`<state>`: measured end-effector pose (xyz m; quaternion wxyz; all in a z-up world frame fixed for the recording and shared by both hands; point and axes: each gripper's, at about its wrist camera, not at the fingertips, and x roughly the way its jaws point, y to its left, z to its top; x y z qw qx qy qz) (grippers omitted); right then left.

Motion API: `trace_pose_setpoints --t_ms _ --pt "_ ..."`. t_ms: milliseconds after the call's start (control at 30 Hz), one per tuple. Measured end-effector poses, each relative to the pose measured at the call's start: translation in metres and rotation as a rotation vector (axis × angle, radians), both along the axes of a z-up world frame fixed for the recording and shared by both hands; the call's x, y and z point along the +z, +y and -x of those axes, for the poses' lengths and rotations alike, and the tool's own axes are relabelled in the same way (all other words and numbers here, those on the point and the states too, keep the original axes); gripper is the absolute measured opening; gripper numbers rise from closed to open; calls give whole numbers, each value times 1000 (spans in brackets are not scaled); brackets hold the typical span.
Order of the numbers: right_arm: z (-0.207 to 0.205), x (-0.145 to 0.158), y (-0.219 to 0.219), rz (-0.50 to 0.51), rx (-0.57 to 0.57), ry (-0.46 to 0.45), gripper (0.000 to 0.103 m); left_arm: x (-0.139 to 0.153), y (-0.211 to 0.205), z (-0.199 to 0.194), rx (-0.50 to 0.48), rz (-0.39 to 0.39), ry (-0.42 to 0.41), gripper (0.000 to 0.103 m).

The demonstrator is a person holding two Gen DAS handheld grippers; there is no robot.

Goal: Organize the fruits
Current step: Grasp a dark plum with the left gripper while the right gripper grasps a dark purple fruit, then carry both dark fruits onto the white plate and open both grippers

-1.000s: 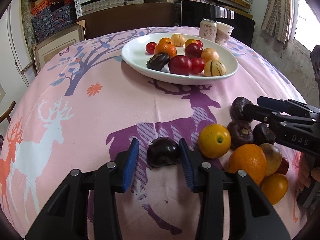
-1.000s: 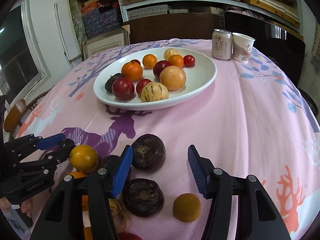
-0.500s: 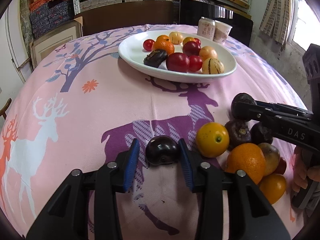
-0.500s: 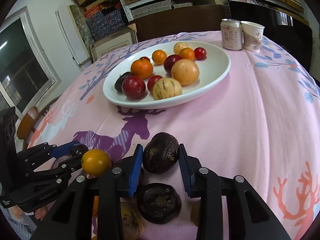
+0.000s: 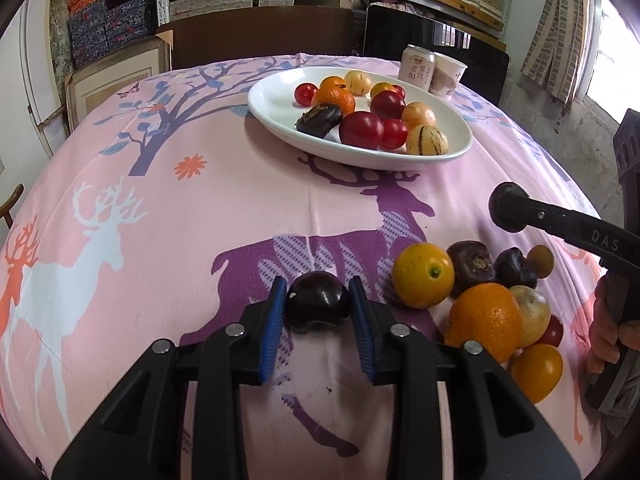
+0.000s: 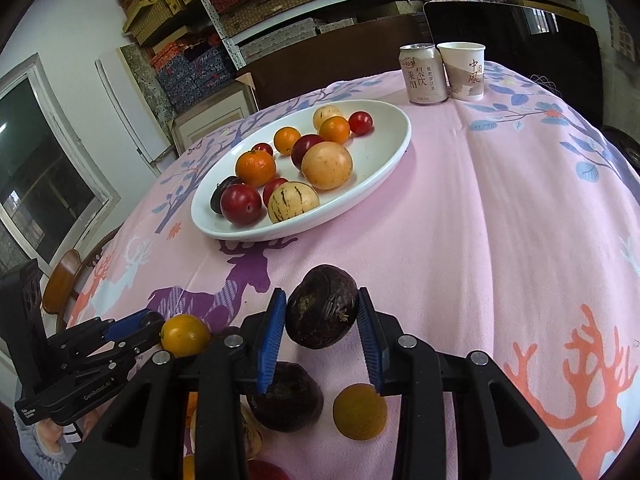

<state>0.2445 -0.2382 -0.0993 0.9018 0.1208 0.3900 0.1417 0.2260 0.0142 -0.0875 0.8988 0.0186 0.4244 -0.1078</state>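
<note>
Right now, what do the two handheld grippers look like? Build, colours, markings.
Both match: the left gripper and right gripper have black plastic scissor-link bodies with silver rivets and ribbed blue pads on the fingers. White lettering runs along the sides: "DAS" on the right, "GenRobot.AI" on the left. No cables show.

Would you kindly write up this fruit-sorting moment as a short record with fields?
setting: table under a pink deer-print cloth
dish: white oval plate already holding assorted fruit
left hand-held gripper: shut on a dark plum that sits on the cloth
right hand-held gripper: shut on a wrinkled dark passion fruit, apparently raised off the cloth
loose pile: oranges and dark fruits between the two grippers
far edge: drink can beside a paper cup
</note>
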Motion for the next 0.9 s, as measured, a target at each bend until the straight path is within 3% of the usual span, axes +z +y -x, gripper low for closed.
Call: trace_pose_setpoints --t_ms 367,500,667,900 --pt "10 17 -12 -43 -24 -72 36 34 3 -4 18 49 -98 31" --pt "6 33 -17 -65 -31 -110 36 56 2 -39 38 82 -109 31" --pt "-30 56 -12 -43 -21 -109 36 72 -6 -95 81 78 -124 31" --pt "-98 52 -6 -29 -49 -88 37 58 -9 -169 117 60 -87 31"
